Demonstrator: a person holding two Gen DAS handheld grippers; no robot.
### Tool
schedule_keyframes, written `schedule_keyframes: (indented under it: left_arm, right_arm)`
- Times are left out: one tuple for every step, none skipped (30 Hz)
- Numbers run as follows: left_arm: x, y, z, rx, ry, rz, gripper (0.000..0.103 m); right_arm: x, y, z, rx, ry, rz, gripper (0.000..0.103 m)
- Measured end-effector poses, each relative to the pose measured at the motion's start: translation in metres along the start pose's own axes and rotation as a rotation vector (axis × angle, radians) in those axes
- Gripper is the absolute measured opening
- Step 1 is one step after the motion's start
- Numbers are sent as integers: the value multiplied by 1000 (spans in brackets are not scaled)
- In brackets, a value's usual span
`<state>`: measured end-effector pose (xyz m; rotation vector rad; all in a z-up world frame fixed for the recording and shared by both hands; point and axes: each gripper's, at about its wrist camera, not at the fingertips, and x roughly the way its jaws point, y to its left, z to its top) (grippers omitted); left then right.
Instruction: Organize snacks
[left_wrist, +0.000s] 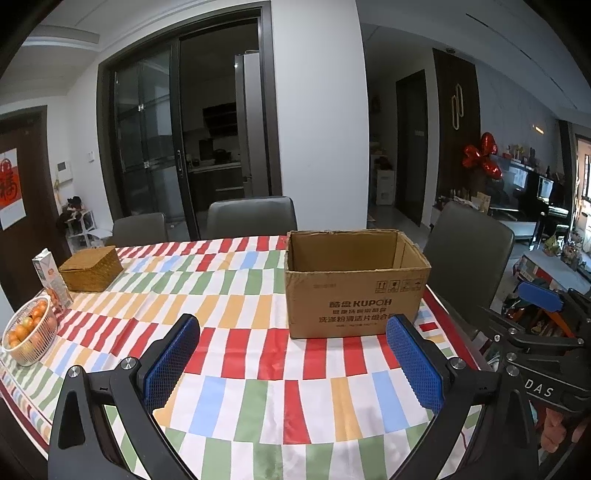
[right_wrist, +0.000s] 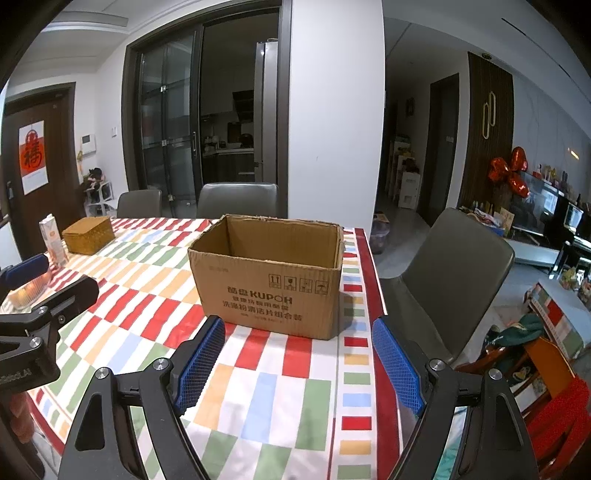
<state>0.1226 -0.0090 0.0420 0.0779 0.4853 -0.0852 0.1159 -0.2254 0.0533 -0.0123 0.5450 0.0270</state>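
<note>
An open brown cardboard box (left_wrist: 354, 291) (right_wrist: 269, 280) stands on the checked tablecloth (left_wrist: 236, 295) (right_wrist: 147, 295), its inside showing bare cardboard. My left gripper (left_wrist: 293, 328) hovers open over the cloth just short of the box, nothing between its blue pads. My right gripper (right_wrist: 297, 328) is open too, near the table's right edge, with the box ahead of it. A small white carton (left_wrist: 51, 277) (right_wrist: 51, 240) stands at the far left. No loose snack packets show on the cloth.
A woven lidded basket (left_wrist: 90, 267) (right_wrist: 88, 234) sits far left, a white bowl of oranges (left_wrist: 27, 332) near the left edge. Grey chairs (left_wrist: 251, 218) (right_wrist: 454, 277) ring the table. Clutter lies on the floor at right (right_wrist: 535, 350).
</note>
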Motion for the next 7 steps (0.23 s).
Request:
schedule_keyframes:
  left_arm:
    - [0, 0, 0, -1, -1, 7, 103]
    - [1, 0, 0, -1, -2, 12, 103]
    - [1, 1, 0, 1, -1, 16, 103]
    - [1, 1, 0, 0, -1, 18, 103]
    - [1, 2, 0, -2, 1, 18, 103]
    - [2, 2, 0, -2, 2, 18, 103]
    - [2, 2, 0, -4, 5, 19, 103]
  right_arm:
    - [0, -1, 0, 0, 1, -2, 83]
    - [0, -1, 0, 1, 1, -2, 83]
    - [1, -1, 0, 1, 2, -3, 83]
    - [1, -1, -1, 1, 4, -4, 83]
    - [1, -1, -1, 1, 4, -5, 83]
    - [2, -1, -1, 1, 3, -6, 82]
    - [2, -1, -1, 2, 5, -6, 83]
